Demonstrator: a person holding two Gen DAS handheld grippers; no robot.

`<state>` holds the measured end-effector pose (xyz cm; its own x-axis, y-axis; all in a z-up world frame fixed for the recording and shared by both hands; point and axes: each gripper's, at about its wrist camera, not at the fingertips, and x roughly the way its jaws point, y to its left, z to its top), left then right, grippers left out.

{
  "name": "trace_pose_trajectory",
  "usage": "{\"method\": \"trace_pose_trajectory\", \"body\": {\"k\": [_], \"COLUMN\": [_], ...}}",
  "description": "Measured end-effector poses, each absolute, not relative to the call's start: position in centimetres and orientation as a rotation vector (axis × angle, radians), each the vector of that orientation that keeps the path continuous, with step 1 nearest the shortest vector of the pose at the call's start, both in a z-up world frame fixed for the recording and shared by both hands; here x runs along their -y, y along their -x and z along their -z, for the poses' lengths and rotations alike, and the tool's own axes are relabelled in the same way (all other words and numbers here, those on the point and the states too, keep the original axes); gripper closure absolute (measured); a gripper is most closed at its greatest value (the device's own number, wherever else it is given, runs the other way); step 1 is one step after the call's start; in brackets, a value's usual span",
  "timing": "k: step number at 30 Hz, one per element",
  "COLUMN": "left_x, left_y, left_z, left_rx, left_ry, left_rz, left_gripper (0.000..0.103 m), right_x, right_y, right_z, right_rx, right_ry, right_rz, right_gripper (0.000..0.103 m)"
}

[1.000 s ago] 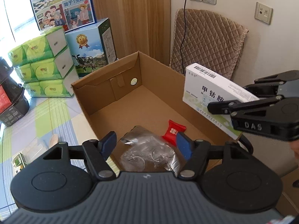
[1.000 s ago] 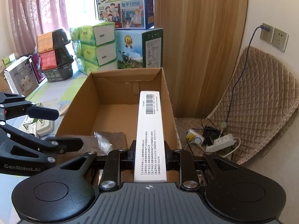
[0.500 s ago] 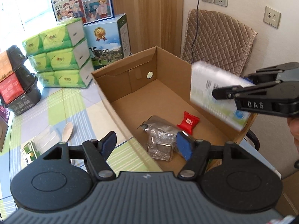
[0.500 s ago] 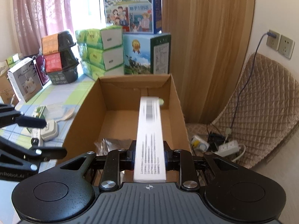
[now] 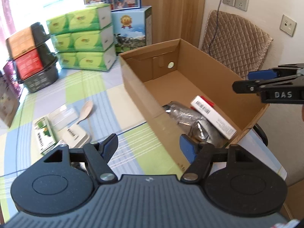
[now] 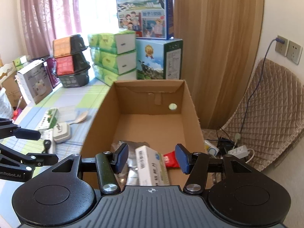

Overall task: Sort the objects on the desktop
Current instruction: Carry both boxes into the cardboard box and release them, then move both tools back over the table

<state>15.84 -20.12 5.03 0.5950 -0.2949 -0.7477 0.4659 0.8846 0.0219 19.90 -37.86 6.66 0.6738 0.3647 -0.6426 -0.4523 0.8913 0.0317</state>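
Checked tablecloth (image 5: 95,87), cardboard box (image 6: 190,102) on it, pink curtains (image 6: 43,19)

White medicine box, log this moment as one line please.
white medicine box: in cardboard box, leaning on foil bag | right tool: open, empty | left tool: open, empty

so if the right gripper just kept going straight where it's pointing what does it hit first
Most likely the white medicine box lying in the cardboard box: it sits right between the open fingers of the right gripper. Depth is hard to judge through the fisheye, so the box floor beyond is possible.
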Motion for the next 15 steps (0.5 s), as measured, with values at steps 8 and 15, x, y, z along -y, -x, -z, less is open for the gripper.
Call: {"method": "trace_pose_trajectory", "body": {"k": [8,15], "left_x": [16.2,11.8], "left_y": [-13.1,-10.6], "left_z": [-6.5,-7.1], "left_rx": [-0.803,-0.806], "left_ry": [-0.201,-0.181], "left_rz": [0.385,0.301], "left_gripper": [0.029,0.024], "right_x": [35.3,32.7], "right_y": [-16.2,-13.0], "right_z": [-8.5,-9.2], "right_rx": [-0.660,-0.636], "right_ry": [0.153,0.179], "right_rz": [-0.528,-0.593], "right_gripper": [0.035,0.026]}}
